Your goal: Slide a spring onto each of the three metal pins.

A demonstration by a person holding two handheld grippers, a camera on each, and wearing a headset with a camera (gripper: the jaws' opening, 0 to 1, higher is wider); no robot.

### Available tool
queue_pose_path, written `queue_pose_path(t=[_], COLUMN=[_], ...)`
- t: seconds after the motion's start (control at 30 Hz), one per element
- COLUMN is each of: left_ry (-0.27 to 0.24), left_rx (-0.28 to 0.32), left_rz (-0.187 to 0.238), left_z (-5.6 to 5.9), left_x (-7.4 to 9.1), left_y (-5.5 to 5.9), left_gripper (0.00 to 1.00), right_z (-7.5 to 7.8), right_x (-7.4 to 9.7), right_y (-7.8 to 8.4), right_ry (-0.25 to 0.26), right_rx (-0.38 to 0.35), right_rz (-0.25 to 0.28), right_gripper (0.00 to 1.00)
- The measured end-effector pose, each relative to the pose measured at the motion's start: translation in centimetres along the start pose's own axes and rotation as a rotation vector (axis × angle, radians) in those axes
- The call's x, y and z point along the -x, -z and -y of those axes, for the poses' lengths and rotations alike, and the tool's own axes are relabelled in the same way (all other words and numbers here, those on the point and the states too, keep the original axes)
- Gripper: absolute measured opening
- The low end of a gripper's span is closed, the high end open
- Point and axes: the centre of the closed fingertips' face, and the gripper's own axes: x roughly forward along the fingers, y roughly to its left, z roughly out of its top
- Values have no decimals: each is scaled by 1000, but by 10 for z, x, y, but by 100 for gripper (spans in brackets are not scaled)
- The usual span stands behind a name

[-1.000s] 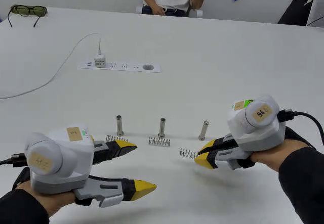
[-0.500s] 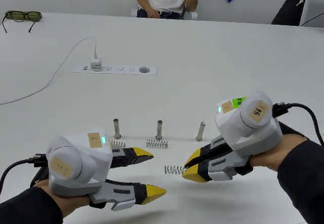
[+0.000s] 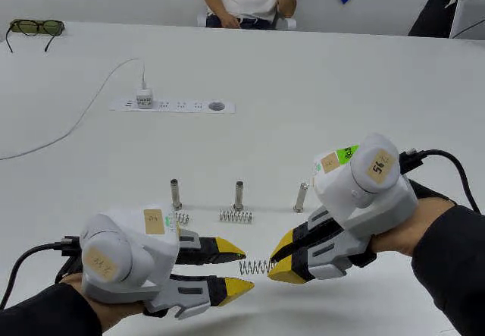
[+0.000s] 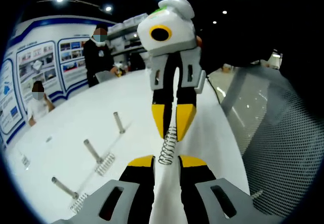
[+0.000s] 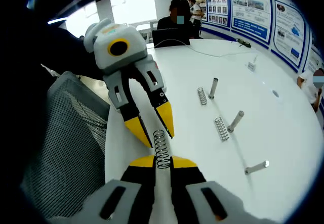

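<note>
My right gripper (image 3: 280, 262) pinches one end of a spring (image 3: 256, 266). My left gripper (image 3: 245, 267) faces it, jaws spread around the spring's free end. Beyond them three metal pins (image 3: 239, 195) stand upright on the white surface (image 3: 341, 86) — two loose springs (image 3: 236, 216) lie beside the left and middle ones.

The table (image 3: 318, 86) is a smooth white surface with a soft sheen. The three pins (image 3: 239, 195) are bare grey metal, smooth and dully shiny. The held spring (image 3: 256, 266) and the two loose springs (image 3: 236, 216) are thin bright metal wire. The left gripper (image 3: 247, 267) and right gripper (image 3: 271, 266) have smooth, satin white plastic housings, matt black jaws with yellow tips, and tan paper-like labels. A chair back (image 4: 283, 133) is dark open mesh cloth.
</note>
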Motion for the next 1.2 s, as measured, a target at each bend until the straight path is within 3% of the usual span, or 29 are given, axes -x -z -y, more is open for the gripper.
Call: queue_pose_path(t=[0.13, 0.33, 0.97, 1.2], left_ry=[8, 19, 28, 27], left_rx=[-20, -30, -26, -13], left_rz=[-9, -22, 26, 22], left_z=[2, 5, 5, 5], left_x=[-2, -3, 3, 2], left_y=[1, 3, -13, -10], left_gripper=[12, 12, 10, 10], right_z=[-4, -6, -8, -7], right_x=[0, 0, 1, 6], right_y=[-1, -1, 4, -3], right_ry=[-14, -26, -30, -19], right_rx=[2, -3, -6, -16], right_rz=[-4, -16, -9, 24], right_gripper=[12, 12, 15, 12])
